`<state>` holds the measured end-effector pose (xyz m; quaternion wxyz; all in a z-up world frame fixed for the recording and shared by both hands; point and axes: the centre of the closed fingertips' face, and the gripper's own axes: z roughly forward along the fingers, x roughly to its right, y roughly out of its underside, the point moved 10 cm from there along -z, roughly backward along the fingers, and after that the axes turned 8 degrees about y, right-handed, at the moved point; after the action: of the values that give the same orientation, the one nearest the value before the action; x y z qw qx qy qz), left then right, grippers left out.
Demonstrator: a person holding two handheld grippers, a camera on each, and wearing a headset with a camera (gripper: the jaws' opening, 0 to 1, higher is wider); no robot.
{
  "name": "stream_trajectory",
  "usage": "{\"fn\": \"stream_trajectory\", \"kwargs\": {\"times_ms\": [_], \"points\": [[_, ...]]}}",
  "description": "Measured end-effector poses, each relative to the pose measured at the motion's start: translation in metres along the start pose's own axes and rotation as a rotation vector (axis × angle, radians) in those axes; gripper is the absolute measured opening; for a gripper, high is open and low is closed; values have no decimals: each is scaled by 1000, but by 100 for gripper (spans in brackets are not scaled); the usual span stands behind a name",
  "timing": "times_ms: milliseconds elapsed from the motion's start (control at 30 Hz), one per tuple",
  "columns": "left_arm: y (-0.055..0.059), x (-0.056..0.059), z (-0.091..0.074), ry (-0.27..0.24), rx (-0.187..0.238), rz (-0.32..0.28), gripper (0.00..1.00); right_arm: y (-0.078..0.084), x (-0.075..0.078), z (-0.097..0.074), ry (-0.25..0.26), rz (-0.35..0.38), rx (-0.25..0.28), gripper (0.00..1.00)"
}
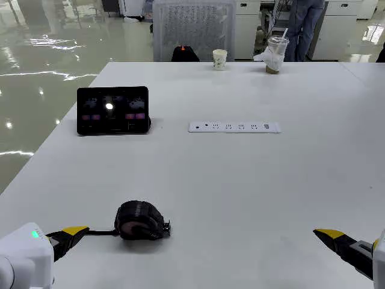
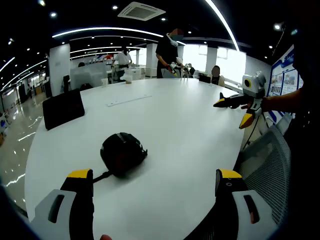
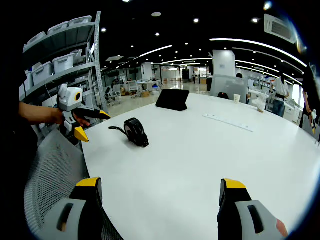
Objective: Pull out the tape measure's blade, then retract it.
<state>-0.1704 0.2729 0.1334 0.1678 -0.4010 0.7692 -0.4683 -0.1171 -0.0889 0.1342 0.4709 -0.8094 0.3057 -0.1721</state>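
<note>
We look down over a wide white worktop point(image 1: 271, 192). At its near left corner the left gripper point(image 1: 71, 236) comes in from the bottom left, white-bodied with yellow-tipped black jaws. In the left gripper view its two jaws stand wide apart with nothing between them, so it is open and holding nothing.

Further back, near the left edge, a dark tablet point(image 1: 113, 110) stands propped up with its screen lit and facing us.

The tape measure point(image 1: 141, 220) lies near the front edge, left of centre and just beside the left gripper. It is a rounded black case. Its blade is wound in, with a small tip showing at the case's right side. A thin black strap point(image 1: 102, 232) runs from the case toward the left gripper's yellow tip. We cannot tell whether the two touch.

In the middle of the worktop, well behind the tape measure, lies a flat white power strip point(image 1: 234, 127). At the far edge stand a small paper cup point(image 1: 220, 59) and, to its right, a clear plastic cup point(image 1: 277, 53) with a straw. A grey mesh chair point(image 1: 192, 30) stands beyond that edge.

At the near right corner the right gripper point(image 1: 337, 238) enters from the bottom right, well apart from the tape measure. In the right gripper view its jaws are spread wide and empty.
</note>
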Motion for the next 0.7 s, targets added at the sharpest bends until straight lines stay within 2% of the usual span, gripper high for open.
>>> {"fn": "stream_trajectory", "kwargs": {"times_ms": [700], "points": [[0,-2,1,2,-9,4,99,0,3,1,2,-10,-6,99]]}}
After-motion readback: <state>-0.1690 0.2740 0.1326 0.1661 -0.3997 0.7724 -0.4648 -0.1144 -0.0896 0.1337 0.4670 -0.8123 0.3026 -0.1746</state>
